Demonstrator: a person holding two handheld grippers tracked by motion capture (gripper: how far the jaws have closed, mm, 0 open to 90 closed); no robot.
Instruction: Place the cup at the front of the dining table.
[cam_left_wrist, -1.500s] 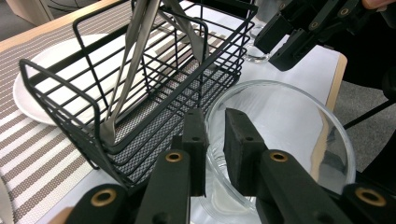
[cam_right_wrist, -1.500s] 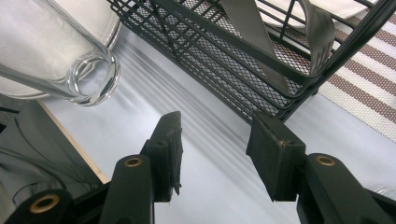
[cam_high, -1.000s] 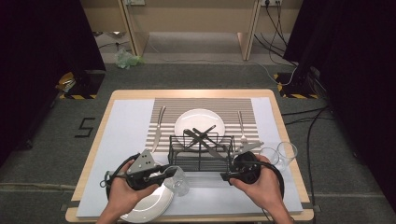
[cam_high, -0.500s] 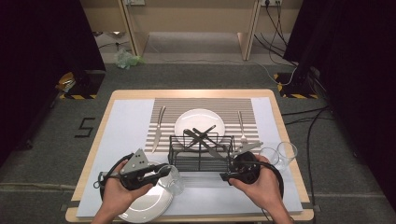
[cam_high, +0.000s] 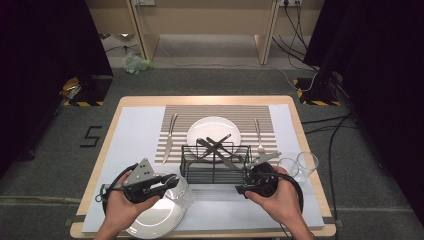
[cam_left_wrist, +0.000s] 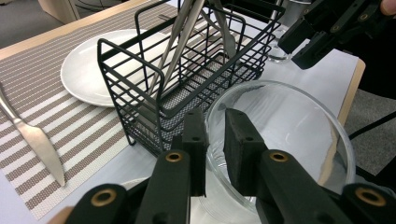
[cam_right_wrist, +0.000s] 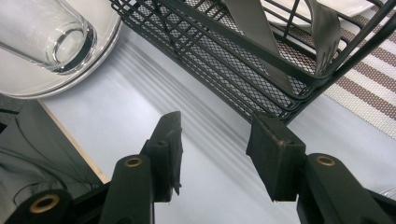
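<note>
Clear glass is what the left gripper (cam_high: 167, 181) is pinching in the high view: a glass (cam_high: 182, 192) sitting over the edge of a plate (cam_high: 155, 220) at the near left of the table (cam_high: 102, 150). The right gripper (cam_high: 239, 189) is waiting just beside the near right corner of the black basket (cam_high: 215, 162). Behind the basket a second plate (cam_high: 214, 131) is lying on a striped mat (cam_high: 220, 111), with a knife (cam_high: 170, 136) on its left and a fork (cam_high: 259, 134) on its right. Two more glasses (cam_high: 299, 167) are standing close to the right edge of the table. The near middle of the table is bare, so there is room to move there.

In the left gripper view, the jaws are pressing on the rim of the glass (cam_left_wrist: 280, 135), one inside and one outside. This view is showing how close the glass is to the basket (cam_left_wrist: 187, 70): just beside its wall. The right gripper (cam_left_wrist: 322, 32) is hanging past the basket's far corner. The knife (cam_left_wrist: 32, 140) is lying on the mat (cam_left_wrist: 70, 135) at the left.

In the right gripper view, the jaws are standing apart with nothing between them, over the bare table (cam_right_wrist: 205, 154). The basket (cam_right_wrist: 261, 56) corner is just ahead of the right jaw. The bottom of the held glass (cam_right_wrist: 51, 37) is showing at top left, over the plate (cam_right_wrist: 60, 77), right by the table's edge.
</note>
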